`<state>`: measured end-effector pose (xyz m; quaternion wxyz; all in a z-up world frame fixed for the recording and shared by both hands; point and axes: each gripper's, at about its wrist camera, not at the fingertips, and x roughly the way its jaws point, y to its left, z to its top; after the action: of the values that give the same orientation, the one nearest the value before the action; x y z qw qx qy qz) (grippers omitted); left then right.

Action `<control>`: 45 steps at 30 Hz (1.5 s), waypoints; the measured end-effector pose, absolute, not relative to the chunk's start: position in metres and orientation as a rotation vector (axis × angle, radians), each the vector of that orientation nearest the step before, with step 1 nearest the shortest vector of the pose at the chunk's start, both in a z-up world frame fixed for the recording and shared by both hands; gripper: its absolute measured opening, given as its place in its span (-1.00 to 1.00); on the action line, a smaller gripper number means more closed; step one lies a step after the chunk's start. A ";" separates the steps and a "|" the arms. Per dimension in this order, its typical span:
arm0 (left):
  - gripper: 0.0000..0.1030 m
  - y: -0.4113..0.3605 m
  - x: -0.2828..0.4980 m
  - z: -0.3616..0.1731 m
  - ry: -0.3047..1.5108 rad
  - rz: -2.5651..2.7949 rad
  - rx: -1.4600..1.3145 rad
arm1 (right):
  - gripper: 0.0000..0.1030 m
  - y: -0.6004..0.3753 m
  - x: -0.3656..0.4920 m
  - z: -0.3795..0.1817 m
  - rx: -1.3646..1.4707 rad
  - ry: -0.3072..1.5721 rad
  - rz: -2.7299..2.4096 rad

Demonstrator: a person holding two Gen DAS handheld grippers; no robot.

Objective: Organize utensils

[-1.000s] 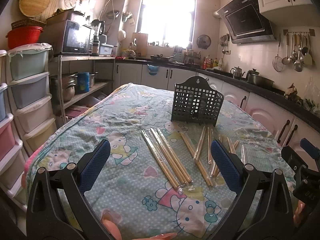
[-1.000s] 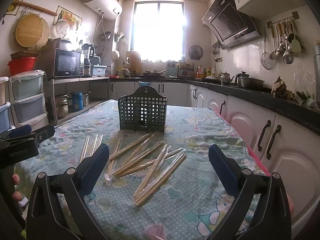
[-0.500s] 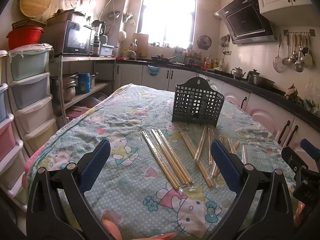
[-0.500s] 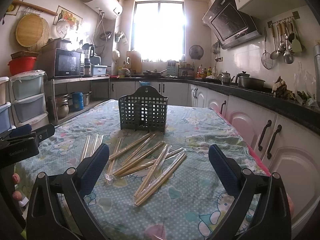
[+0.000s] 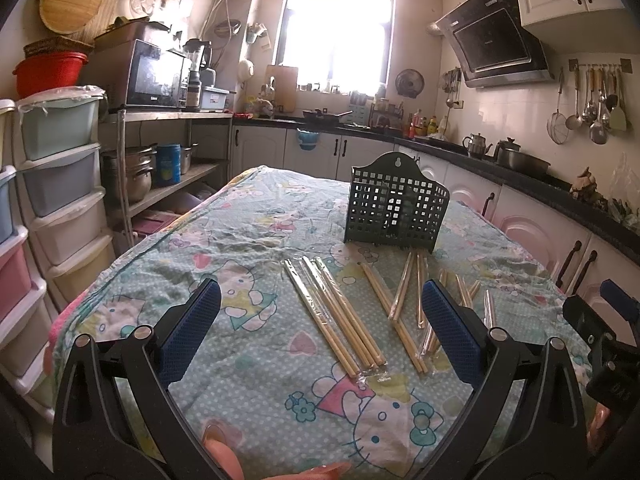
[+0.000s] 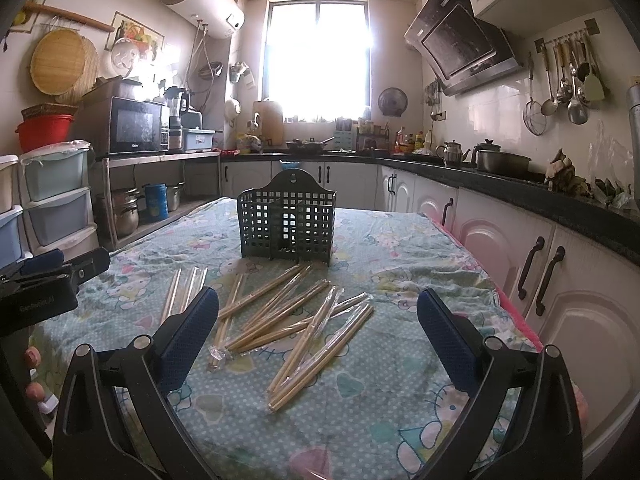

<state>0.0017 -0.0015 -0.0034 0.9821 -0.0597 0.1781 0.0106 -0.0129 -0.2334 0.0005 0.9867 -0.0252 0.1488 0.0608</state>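
Both claws spread wide, holding nothing: left claw [image 5: 320, 334] and right claw [image 6: 318, 334] hover low over the near end of the table [image 5: 256, 364], draped in a pale green cartoon-cat cloth. Plastic-wrapped pairs of wooden chopsticks [image 6: 292, 316] lie scattered flat on the cloth between the claws and the dark green perforated plastic utensil holder [image 6: 287, 224], which stands upright just beyond them, mid-table.

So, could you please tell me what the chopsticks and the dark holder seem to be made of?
The pale tan chopsticks look like bamboo or wood, matte, each pair in a glossy clear plastic sleeve that glints. The dark green grid-walled holder looks like moulded plastic, judging by its even square holes and a hanging hole.
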 end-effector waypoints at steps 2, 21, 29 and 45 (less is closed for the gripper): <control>0.78 -0.002 0.002 -0.004 0.360 0.023 -0.121 | 0.88 -0.233 -0.012 -0.001 -0.055 0.296 0.125; 0.78 0.041 0.052 -0.006 0.491 0.115 -0.185 | 0.88 -0.197 0.075 0.021 -0.012 0.456 0.343; 0.78 0.052 0.085 -0.001 0.536 0.118 -0.171 | 0.88 -0.190 0.114 0.023 0.000 0.508 0.370; 0.77 0.041 0.163 -0.019 0.722 0.036 -0.156 | 0.60 -0.201 0.199 0.000 -0.015 0.655 0.273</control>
<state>0.1633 0.0415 -0.0191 0.9325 -0.0764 0.3527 0.0175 0.1993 -0.2012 0.0004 0.9377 -0.0073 0.3205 0.1338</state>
